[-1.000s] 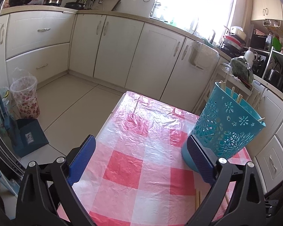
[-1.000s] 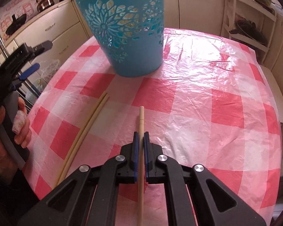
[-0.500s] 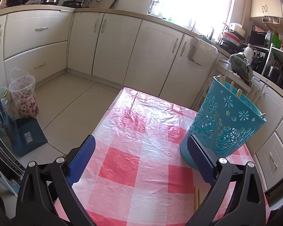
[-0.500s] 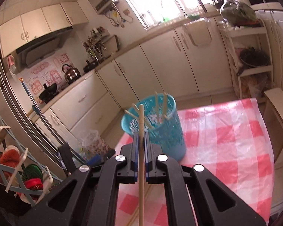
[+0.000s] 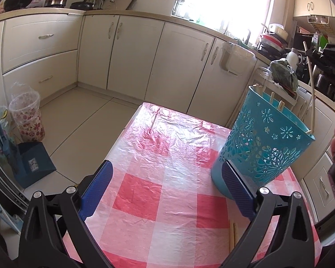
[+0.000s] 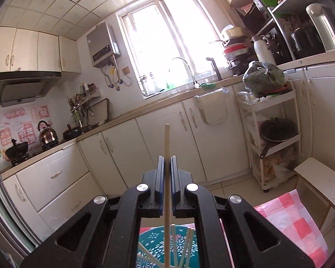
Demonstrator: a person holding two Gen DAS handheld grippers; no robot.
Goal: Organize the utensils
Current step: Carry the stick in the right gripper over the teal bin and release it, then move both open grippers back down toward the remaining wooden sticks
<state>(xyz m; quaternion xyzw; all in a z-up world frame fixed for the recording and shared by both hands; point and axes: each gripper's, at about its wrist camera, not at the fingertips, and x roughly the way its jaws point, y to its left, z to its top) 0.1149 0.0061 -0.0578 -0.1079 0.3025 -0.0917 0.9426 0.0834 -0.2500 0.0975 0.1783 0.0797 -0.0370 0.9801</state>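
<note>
Raised from the tablecloth, one chopstick (image 6: 167,147) is now held upright over the blue basket (image 5: 265,143), clamped in the right gripper (image 6: 167,167); the left gripper (image 5: 167,183) is spread wide, holding nothing. About four chopsticks are counted in the basket, and two (image 5: 233,236) are left lying beside it.

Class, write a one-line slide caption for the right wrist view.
Right gripper holds a chopstick upright above the teal basket that already holds several chopsticks.

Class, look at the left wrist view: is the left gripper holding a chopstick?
No. The left gripper is open, with only the checked tablecloth between its fingers.
</note>
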